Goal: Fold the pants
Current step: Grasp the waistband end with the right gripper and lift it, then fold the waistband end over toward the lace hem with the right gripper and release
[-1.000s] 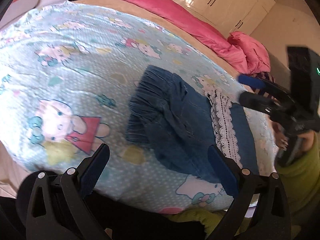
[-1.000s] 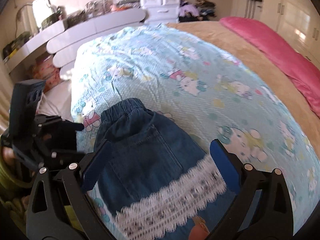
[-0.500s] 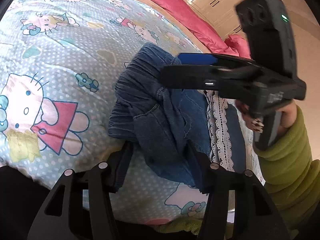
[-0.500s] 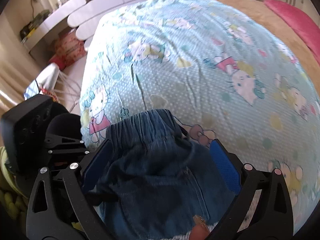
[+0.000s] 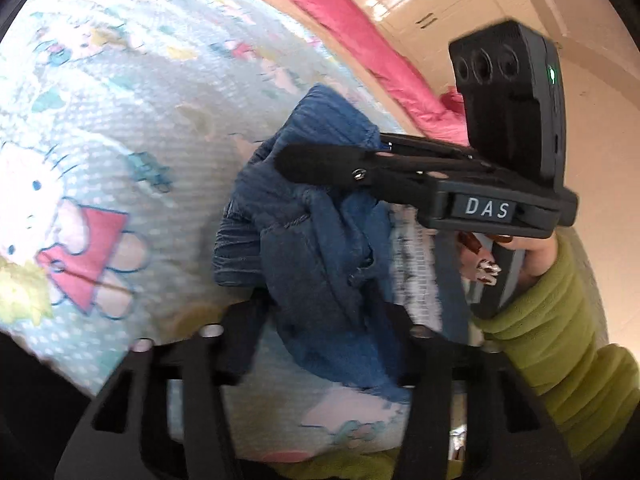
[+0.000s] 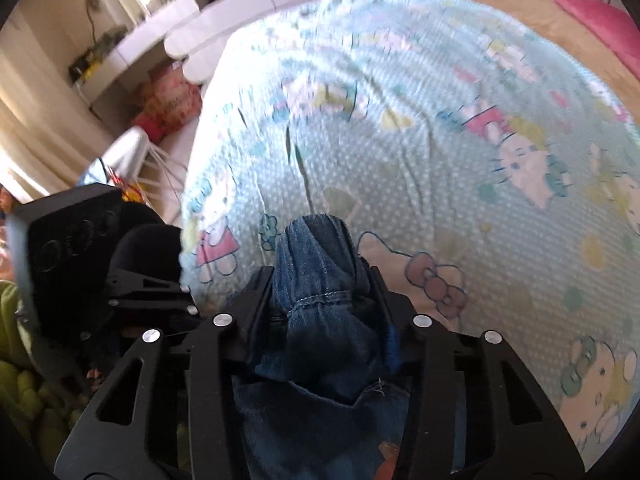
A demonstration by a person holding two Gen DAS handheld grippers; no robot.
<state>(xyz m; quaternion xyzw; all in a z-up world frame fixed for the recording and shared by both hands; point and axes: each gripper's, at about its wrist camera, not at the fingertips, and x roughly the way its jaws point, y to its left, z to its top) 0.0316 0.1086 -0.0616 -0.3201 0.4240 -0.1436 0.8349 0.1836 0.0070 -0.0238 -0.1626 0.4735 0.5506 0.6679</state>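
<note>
Small blue denim pants [image 5: 320, 248] with a white lace band [image 5: 416, 264] lie bunched on a light blue cartoon-print bedspread [image 5: 120, 120]. My left gripper [image 5: 324, 320] is shut on the near waistband corner of the pants. My right gripper [image 6: 320, 300] is shut on the other waistband corner [image 6: 316, 256]; it also shows in the left wrist view [image 5: 320, 160], reaching in from the right and clamped on the far end of the waistband. The waist end is lifted off the bed between the two grippers. The left gripper's body shows in the right wrist view [image 6: 92, 264].
A pink quilt [image 5: 360, 40] lies along the far side of the bed, with white wardrobes [image 5: 420, 4] behind. A white curved headboard or shelf [image 6: 240, 12] and cluttered floor items [image 6: 160, 96] stand past the bed's left edge. A green sleeve [image 5: 552, 340] holds the right gripper.
Both grippers went from open to shut on the waistband. The right gripper moved in over the waist end, and the denim bunched and lifted between them.
</note>
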